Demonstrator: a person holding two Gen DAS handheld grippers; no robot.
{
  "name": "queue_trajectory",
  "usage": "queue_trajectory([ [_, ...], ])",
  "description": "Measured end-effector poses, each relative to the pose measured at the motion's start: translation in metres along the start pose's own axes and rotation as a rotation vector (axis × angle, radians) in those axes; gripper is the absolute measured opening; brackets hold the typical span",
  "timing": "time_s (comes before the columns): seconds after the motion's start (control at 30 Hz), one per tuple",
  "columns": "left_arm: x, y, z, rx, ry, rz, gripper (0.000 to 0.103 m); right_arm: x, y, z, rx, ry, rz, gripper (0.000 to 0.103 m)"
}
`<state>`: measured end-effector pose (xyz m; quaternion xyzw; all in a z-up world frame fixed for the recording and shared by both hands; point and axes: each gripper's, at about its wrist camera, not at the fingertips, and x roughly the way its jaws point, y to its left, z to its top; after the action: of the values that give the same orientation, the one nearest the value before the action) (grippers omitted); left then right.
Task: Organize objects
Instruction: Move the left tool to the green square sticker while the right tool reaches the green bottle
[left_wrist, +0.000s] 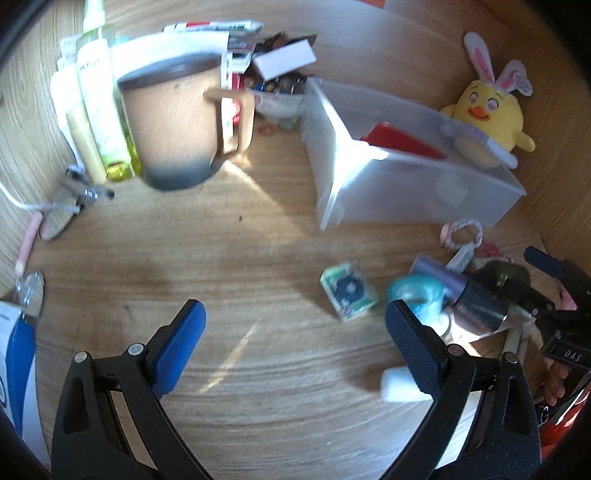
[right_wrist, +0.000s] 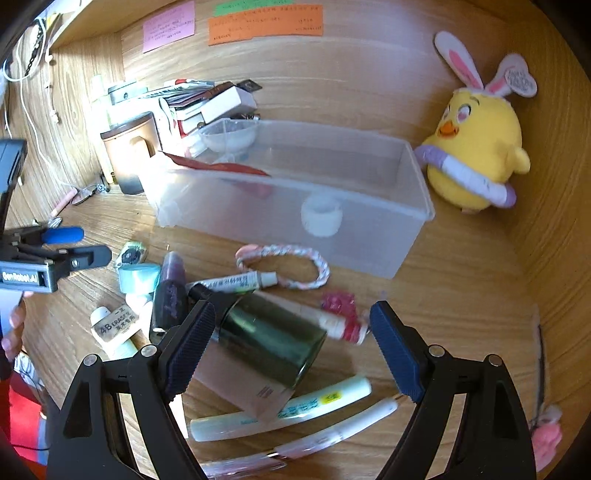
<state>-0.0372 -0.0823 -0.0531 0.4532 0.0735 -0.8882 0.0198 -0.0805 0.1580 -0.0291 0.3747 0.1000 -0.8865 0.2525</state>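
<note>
Several small items lie heaped on a wooden surface (right_wrist: 461, 280), waiting to be sorted. Central among them is a dark green cylindrical jar (right_wrist: 269, 332) on its side, resting across a pinkish box (right_wrist: 255, 395). Around it lie a white marker pen (right_wrist: 236, 282), a pink and white braided loop (right_wrist: 291, 264), a dark purple bottle (right_wrist: 171, 291), a pale blue tape roll (right_wrist: 138, 277), an eraser (right_wrist: 116, 325) and some long white tubes (right_wrist: 284, 410).

Just beyond the heap stands a clear plastic bin (right_wrist: 369, 236), holding something red and a small white cup. A yellow plush chick (right_wrist: 476, 147) with rabbit ears sits to its right; a tan mug (right_wrist: 129, 151) stands far left.

The right gripper (right_wrist: 291, 347) hangs over the jar, jaws wide apart, gripping nothing. The left gripper (left_wrist: 295, 347) is likewise wide open and empty, above bare wood left of the heap.

Risk, as I judge it: the jar is round and perched on the box, so a closing jaw that meets it off-centre could roll it away and scatter the neighbouring pens. The two grippers are also near each other and could collide.
</note>
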Motion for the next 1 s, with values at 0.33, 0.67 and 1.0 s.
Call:
queue_trajectory([
  [0.33, 0.016, -0.015, -0.002, 0.084, 0.03, 0.003, 0.087, 0.005, 0.001, -0.001, 0.034, 0.012, -0.027, 0.084],
  [0.67, 0.027, -0.022, 0.007, 0.138, 0.023, 0.022, 0.076, 0.004, -0.004, -0.002, 0.066, 0.004, -0.023, 0.076],
  [1.0, 0.027, -0.027, 0.01, 0.161, -0.01, 0.014, 0.04, 0.0, -0.007, -0.001, 0.071, -0.018, -0.035, 0.058],
])
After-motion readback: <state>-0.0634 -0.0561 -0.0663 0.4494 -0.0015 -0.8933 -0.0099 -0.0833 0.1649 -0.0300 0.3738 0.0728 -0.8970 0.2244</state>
